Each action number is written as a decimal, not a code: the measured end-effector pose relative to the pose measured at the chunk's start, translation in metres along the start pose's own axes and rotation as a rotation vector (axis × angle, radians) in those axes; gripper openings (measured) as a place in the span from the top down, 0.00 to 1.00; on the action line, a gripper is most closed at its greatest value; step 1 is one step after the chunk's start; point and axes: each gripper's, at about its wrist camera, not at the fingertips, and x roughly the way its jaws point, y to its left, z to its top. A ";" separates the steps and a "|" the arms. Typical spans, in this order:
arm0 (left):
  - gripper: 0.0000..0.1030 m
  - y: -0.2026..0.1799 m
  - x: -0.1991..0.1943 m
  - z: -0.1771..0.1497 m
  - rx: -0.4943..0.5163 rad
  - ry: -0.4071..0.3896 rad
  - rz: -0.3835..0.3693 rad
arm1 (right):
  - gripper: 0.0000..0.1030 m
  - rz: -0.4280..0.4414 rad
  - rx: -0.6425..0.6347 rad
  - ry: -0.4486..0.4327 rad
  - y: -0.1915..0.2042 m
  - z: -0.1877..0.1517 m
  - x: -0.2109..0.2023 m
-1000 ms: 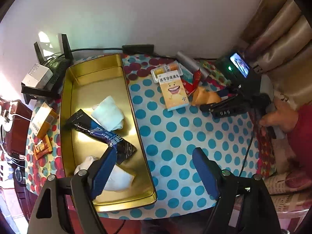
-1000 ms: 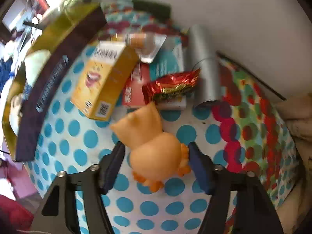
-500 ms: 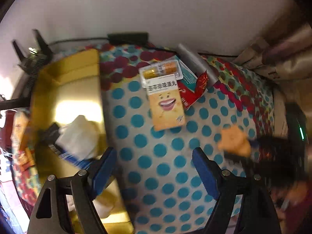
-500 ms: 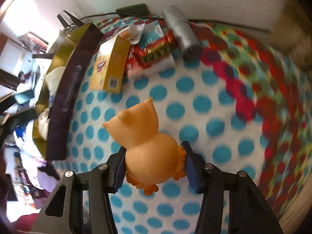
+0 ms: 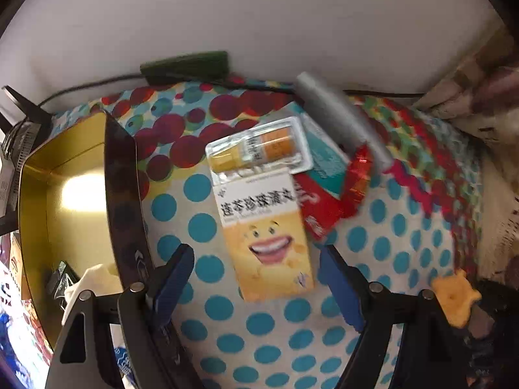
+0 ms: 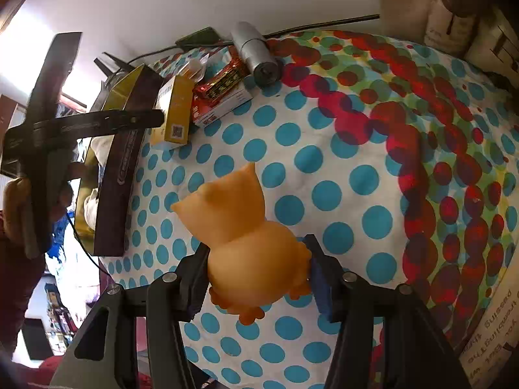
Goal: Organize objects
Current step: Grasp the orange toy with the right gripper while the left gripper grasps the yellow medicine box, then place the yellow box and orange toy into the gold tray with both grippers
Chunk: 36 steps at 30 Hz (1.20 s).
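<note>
We clamp right gripper [image 6: 256, 278] on soft, light orange rubber owl toy [image 6: 246, 236], gripping its belly | left gripper [image 5: 256, 278] jaws apart around stiff, light yellow cardboard box [image 5: 264, 230]: take its long sides

Orange rubber owl toy [image 6: 246, 227] between my right gripper's [image 6: 256, 275] blue pads. My left gripper [image 5: 256, 278] is black, blue pads too. Under both, the tablecloth [image 5: 389, 246] is white with teal dots, going to red and green dots further ahead. Just ahead of my left gripper: yellow box [image 5: 266, 236] with white top and a smiling cartoon face. Beyond it, a clear blister pack [image 5: 259, 152] with orange-yellow bottle, red packet [image 5: 327, 207], teal box [image 5: 324, 159], grey cylinder [image 5: 340, 120]. Left of it: gold tray [image 5: 35, 194], dark outer wall.
</note>
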 end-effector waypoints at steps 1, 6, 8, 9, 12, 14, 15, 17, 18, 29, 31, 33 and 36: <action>0.20 0.002 0.002 0.001 -0.008 -0.004 -0.002 | 0.50 0.007 0.006 -0.001 -0.001 0.000 0.000; 0.30 0.021 0.012 -0.006 -0.130 -0.030 -0.056 | 0.49 0.026 0.001 -0.012 0.003 0.001 -0.003; 0.46 0.019 0.013 -0.010 -0.098 -0.047 -0.006 | 0.48 0.033 0.005 -0.017 0.002 0.001 -0.005; 0.46 0.015 0.013 -0.012 -0.063 -0.051 0.000 | 0.48 0.037 0.006 -0.018 0.002 0.002 -0.006; 0.46 0.001 0.009 -0.018 0.033 -0.067 0.011 | 0.48 0.042 0.004 -0.027 0.001 0.003 -0.008; 0.46 -0.005 0.005 -0.023 0.053 -0.076 -0.004 | 0.47 0.048 0.005 -0.024 0.001 0.004 -0.007; 0.46 -0.007 0.001 -0.026 0.058 -0.083 -0.014 | 0.47 0.050 0.007 -0.025 0.002 0.005 -0.007; 0.46 -0.009 -0.015 -0.032 0.058 -0.117 -0.036 | 0.47 0.054 0.002 -0.024 0.003 0.005 -0.006; 0.46 -0.008 -0.022 -0.034 0.051 -0.123 -0.051 | 0.47 0.054 -0.002 -0.024 0.005 0.005 -0.007; 0.46 0.067 -0.104 -0.092 -0.092 -0.165 0.061 | 0.47 0.085 -0.108 -0.030 0.052 0.021 -0.011; 0.45 0.092 -0.099 -0.102 -0.133 -0.138 0.113 | 0.47 0.103 -0.153 -0.032 0.076 0.031 -0.010; 0.45 0.109 -0.096 -0.109 -0.158 -0.126 0.129 | 0.47 0.121 -0.192 -0.033 0.098 0.040 -0.009; 0.45 0.123 -0.087 -0.115 -0.140 -0.093 0.201 | 0.47 0.146 -0.254 -0.028 0.137 0.059 -0.001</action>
